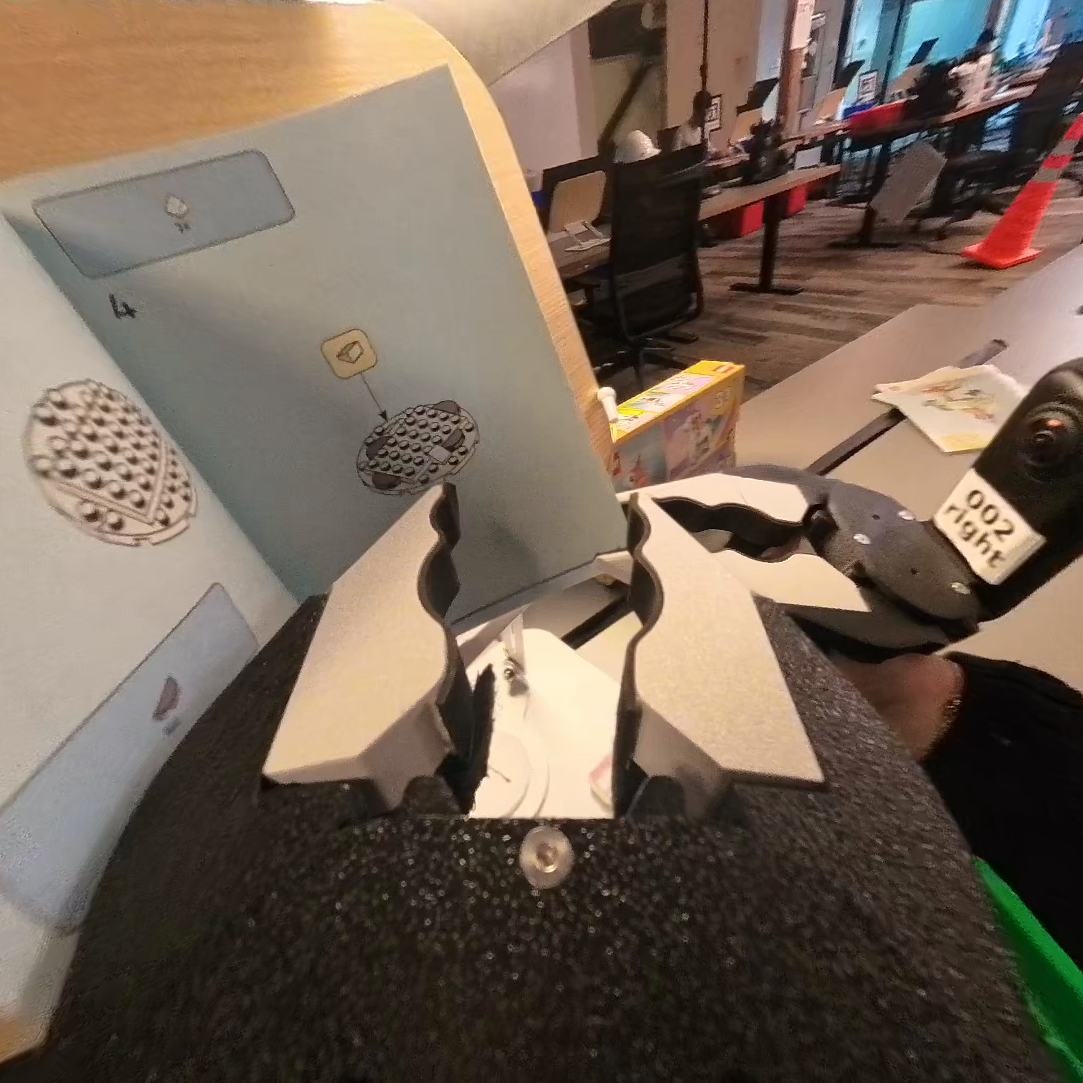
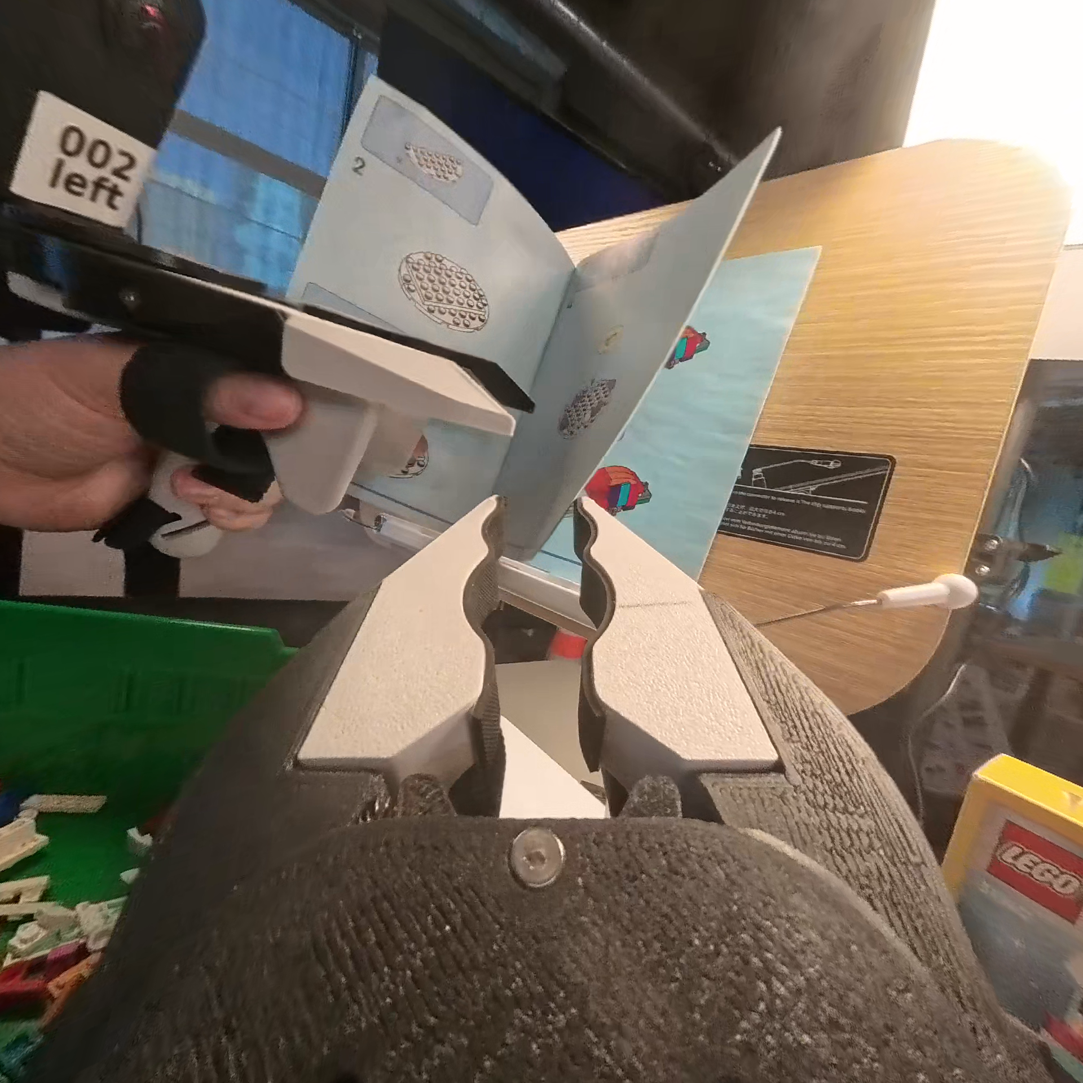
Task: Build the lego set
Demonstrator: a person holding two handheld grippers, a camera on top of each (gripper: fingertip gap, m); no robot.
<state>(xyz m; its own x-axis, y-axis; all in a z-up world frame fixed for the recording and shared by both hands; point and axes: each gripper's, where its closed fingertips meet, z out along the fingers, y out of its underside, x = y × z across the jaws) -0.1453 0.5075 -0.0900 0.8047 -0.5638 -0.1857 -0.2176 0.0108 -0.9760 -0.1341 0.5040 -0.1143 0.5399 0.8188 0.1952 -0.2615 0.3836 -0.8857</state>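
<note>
**Leafing through the booklet on its wooden stand**

Filling the space beyond both pairs of fingers, one wooden book stand point(image 2: 914, 363) props up one open, pale-blue instruction booklet point(image 1: 281, 328), its spine running upright. A single loose page point(image 2: 639, 351) stands edge-on just past the right gripper point(image 2: 539, 516), whose fingers are spread, the page's lower corner between their tips without clear contact. The left gripper point(image 1: 542, 504) is released too, fingers parted and empty, its left fingertip overlapping the page's lower edge. A person's hand point(image 2: 70, 433) holds it. To the left of the right fingers lies one green tray point(image 2: 117, 691) of scattered loose bricks point(image 2: 53, 914). One yellow set box point(image 1: 680, 428) stands on the grey surface point(image 1: 879, 381) right of the stand. Farther off on that surface lies one printed leaflet point(image 1: 949, 404). One orange cone point(image 1: 1025, 205) stands on the floor beyond.
</note>
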